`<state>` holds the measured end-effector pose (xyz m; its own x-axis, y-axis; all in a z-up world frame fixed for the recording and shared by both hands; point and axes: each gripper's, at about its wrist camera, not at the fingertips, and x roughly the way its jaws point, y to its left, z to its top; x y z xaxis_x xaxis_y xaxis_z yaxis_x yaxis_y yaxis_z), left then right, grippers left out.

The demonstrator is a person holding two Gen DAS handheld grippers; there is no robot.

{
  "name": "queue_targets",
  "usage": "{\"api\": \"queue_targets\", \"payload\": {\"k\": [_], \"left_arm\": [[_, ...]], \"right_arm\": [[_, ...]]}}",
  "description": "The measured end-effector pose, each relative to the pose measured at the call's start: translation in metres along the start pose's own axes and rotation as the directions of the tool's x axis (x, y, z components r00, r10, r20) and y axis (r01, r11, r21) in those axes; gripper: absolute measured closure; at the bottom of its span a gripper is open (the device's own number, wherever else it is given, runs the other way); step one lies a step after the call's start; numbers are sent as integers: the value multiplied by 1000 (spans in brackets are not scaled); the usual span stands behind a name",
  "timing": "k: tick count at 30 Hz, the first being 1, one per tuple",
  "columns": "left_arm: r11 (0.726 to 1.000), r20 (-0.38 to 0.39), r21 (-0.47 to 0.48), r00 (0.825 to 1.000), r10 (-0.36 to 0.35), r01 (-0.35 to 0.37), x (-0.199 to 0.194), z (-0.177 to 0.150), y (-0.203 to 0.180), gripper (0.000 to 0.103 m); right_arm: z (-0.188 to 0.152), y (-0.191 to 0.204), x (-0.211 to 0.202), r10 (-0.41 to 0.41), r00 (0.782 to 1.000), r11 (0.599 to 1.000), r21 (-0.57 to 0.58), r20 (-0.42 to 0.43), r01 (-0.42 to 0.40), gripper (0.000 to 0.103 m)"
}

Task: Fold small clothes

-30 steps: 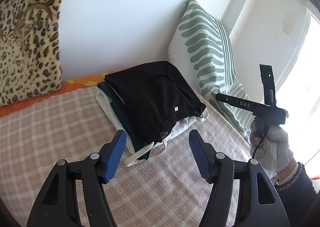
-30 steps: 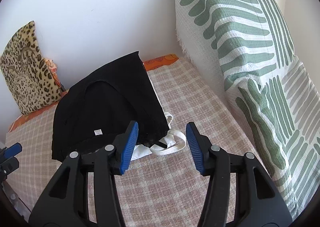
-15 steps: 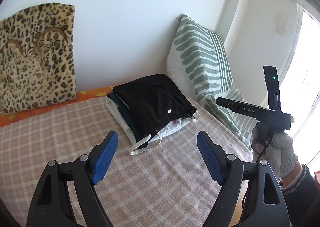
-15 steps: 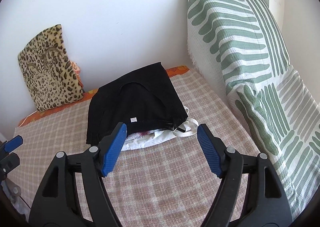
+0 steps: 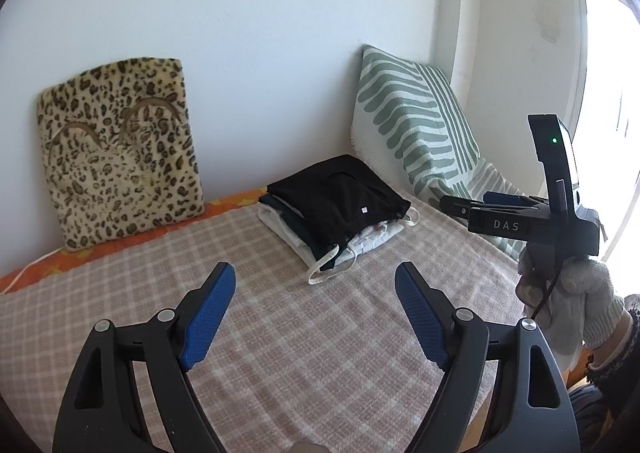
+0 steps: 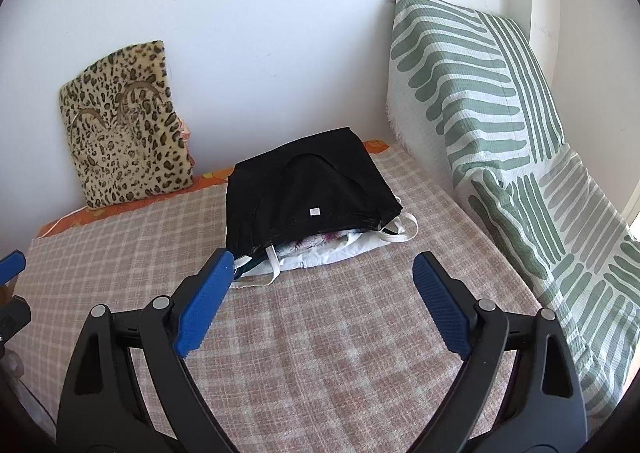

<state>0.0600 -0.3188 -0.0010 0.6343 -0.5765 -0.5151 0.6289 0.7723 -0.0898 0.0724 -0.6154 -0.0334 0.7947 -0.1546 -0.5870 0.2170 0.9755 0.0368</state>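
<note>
Left wrist view: both grippers, left (image 5: 314,285) & right (image 6: 322,277), spreading w/ nothing between, clear of folded stack (image 5: 340,209); stack looks done, next garment needed.

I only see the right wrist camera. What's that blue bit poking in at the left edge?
Observer: The left gripper; its jaws are opening over the checked blanket, nothing between them.
Operator: Who holds my right gripper?
Observer: A hand in a pale knitted glove; those jaws are opening too, empty.
Operator: Is anything glowing?
Observer: A small green light on the black mount above that hand.
</note>
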Motion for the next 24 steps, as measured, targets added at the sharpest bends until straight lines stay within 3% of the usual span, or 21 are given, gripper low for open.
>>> {"api": "queue_targets", "payload": {"k": [2, 6, 18, 24], "left_arm": [[1000, -5, 2, 1000, 13, -13, -7, -6, 3, 17], [999, -13, -13, 999, 39, -39, -18, -18, 11, 3], [991, -96, -89, 991, 96, -105, -17, -46, 32, 2], [989, -131, -64, 983, 125, -134, -8, -58, 35, 2]], "right_arm": [[-9, 8, -7, -6, 1000, 1000, 6, 10, 6, 6], [-25, 23, -18, -12, 1000, 1000, 5, 25, 12, 4], [-56, 47, -28, -18, 998, 1000, 3, 55, 18, 0], [-70, 50, -22, -19, 997, 1000, 20, 68, 18, 0]]}}
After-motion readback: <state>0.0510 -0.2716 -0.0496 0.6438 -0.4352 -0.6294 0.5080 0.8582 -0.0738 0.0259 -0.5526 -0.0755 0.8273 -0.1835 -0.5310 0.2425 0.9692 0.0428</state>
